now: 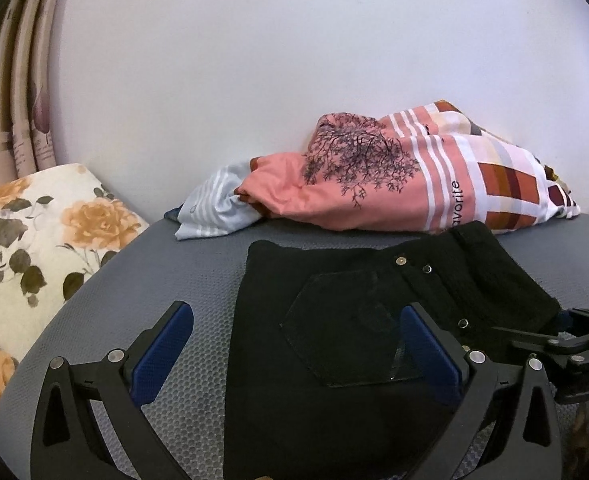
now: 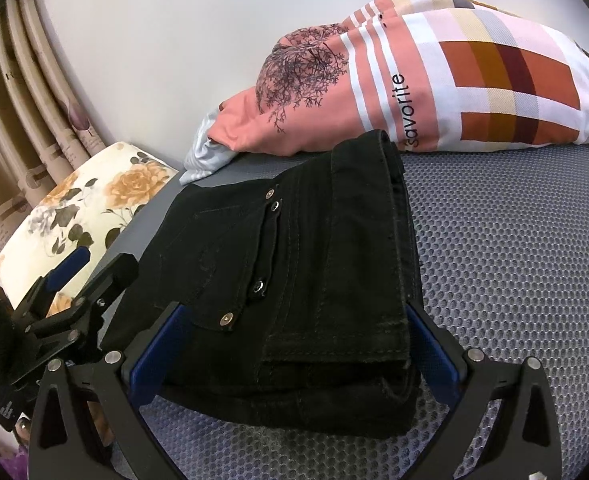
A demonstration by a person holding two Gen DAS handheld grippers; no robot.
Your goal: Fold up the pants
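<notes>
Over folded pants (image 1: 334, 340), left gripper (image 1: 294, 344) wide open.

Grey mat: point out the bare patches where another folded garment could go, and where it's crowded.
Widest bare patch: grey mat right of the folded black pants, below the pink quilt. A narrower strip lies between the pants' left edge and the floral pillow. Crowded along the wall, where the quilt and a pale striped cloth are heaped.
</notes>
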